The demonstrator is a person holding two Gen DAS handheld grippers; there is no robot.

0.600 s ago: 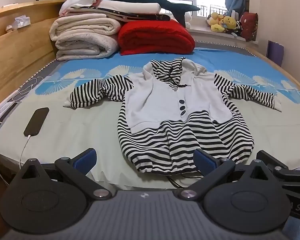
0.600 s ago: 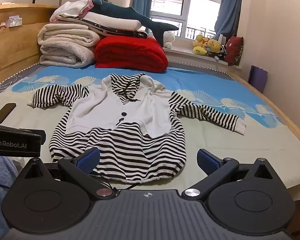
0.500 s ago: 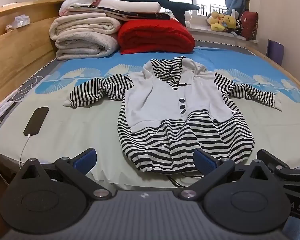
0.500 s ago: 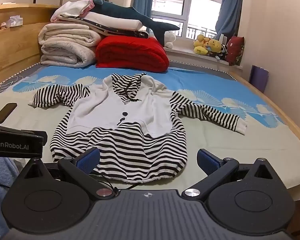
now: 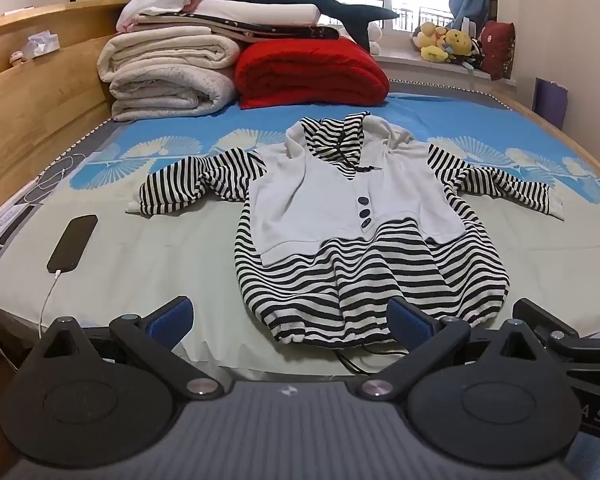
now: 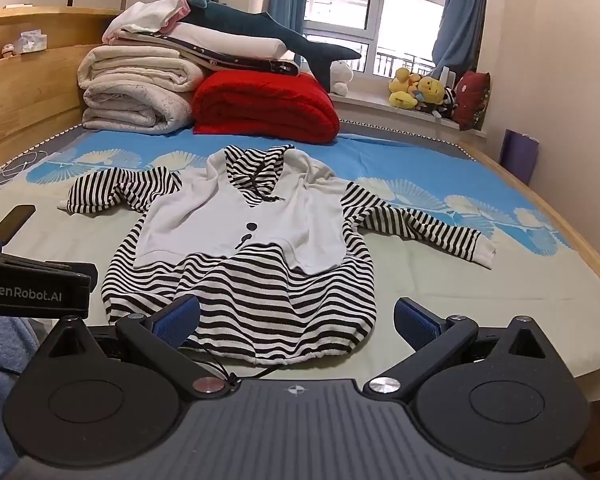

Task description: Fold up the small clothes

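Bedding covers the whole scene: a wide bed [image 5: 148,264] with a pale green and blue sheet printed with white fan shapes, framed by a light wooden headboard [image 5: 28,120] on the left. A small black-and-white striped hooded garment with a white front panel and dark buttons [image 5: 356,216] lies flat and face up in the middle of the bed, both sleeves spread outward, its gathered hem nearest the cameras.

At the far end of the bed sit rolled cream blankets [image 5: 168,76], a folded red blanket [image 5: 312,74] just beside them, and a dark teal plush shark [image 6: 260,28] on top of the pile. Yellow soft toys [image 6: 416,90] line the windowsill under blue curtains [image 6: 456,12]. A black phone on a white charging cable [image 5: 73,243] rests on the sheet near the left edge.

The left hand-held gripper [image 5: 290,318] hovers near the hem with its blue-padded fingers spread wide, holding nothing. The right hand-held gripper [image 6: 296,318] is likewise wide apart and empty, near the same hem.
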